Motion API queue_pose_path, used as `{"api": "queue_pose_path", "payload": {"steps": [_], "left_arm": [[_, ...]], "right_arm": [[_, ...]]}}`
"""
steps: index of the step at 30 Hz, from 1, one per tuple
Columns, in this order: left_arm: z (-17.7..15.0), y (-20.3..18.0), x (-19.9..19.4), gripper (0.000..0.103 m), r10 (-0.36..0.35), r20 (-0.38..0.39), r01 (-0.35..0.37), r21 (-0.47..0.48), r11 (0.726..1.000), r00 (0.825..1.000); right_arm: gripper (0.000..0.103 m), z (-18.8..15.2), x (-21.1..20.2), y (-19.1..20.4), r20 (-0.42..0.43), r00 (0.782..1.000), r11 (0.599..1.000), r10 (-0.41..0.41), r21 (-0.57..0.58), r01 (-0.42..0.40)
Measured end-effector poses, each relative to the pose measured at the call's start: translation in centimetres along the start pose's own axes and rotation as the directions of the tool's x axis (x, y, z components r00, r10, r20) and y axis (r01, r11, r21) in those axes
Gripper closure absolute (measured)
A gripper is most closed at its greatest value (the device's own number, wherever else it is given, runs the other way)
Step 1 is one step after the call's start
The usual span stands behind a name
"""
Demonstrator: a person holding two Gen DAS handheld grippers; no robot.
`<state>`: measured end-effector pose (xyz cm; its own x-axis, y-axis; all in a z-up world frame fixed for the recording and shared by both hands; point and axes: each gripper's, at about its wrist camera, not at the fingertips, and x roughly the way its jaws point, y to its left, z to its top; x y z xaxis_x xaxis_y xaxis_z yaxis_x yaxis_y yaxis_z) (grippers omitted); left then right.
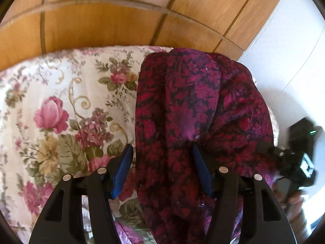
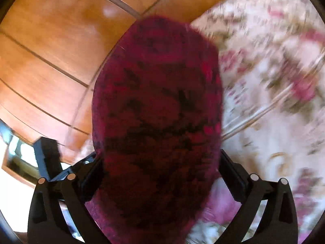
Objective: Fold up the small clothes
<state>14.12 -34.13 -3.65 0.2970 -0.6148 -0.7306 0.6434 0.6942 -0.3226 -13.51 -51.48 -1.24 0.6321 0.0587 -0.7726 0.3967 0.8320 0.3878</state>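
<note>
1. The dark red patterned cloth (image 1: 195, 122) hangs bunched over the floral bedspread (image 1: 56, 109), with the wooden wardrobe (image 1: 105, 26) behind the bedspread's far edge.
2. The left gripper (image 1: 162, 168) stands partly open. Its blue pads (image 1: 121, 172) sit on either side of a fold of the cloth; the right-hand pad touches the fabric, while the left-hand pad looks clear of it, so I cannot tell whether the cloth is truly pinched.
3. In the right wrist view the cloth (image 2: 158, 109) fills the middle of the picture, blurred, lying between the fingers of the right gripper (image 2: 160, 174) — its jaws stand wide apart and neither pad presses on the fabric.
4. The bedspread (image 2: 268, 77) lies to the right of the cloth there and the wardrobe (image 2: 52, 46) to its left — both smeared.
5. In the left wrist view the other gripper (image 1: 296, 162) shows at the cloth's right edge, with a hand (image 1: 294, 201) below it.
</note>
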Motion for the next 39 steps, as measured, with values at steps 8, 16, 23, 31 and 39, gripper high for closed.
{"api": "queue_pose_path", "payload": {"steps": [8, 16, 23, 31, 39], "left_arm": [[0.7, -0.9, -1.4, 0.044, 0.087, 0.029, -0.087, 0.015, 0.996, 0.996], [0.6, -0.2, -2.0, 0.044, 0.213, 0.052, -0.215, 0.036, 0.976, 0.976], [0.0, 1.1, -0.4, 0.04, 0.26, 0.072, -0.263, 0.033, 0.964, 0.963], [-0.4, -0.5, -3.6, 0.029, 0.302, 0.134, -0.311, 0.05, 0.949, 0.944], [-0.9, -0.4, -5.7, 0.023, 0.296, 0.164, -0.302, 0.014, 0.953, 0.941]], "right_arm": [[0.049, 3.5, -3.5, 6.3, 0.179, 0.938, 0.916, -0.297, -0.224, 0.333], [0.05, 7.5, 7.2, 8.2, 0.169, 0.86, 0.798, -0.481, -0.321, 0.51], [0.049, 4.8, 9.2, 9.2, 0.319, 0.771, 0.673, -0.552, -0.376, 0.637], [0.034, 5.8, 5.8, 8.9, 0.286, 0.81, 0.765, -0.512, -0.275, 0.582], [0.008, 5.1, 3.0, 8.7, 0.277, 0.83, 0.815, -0.485, -0.202, 0.544]]}}
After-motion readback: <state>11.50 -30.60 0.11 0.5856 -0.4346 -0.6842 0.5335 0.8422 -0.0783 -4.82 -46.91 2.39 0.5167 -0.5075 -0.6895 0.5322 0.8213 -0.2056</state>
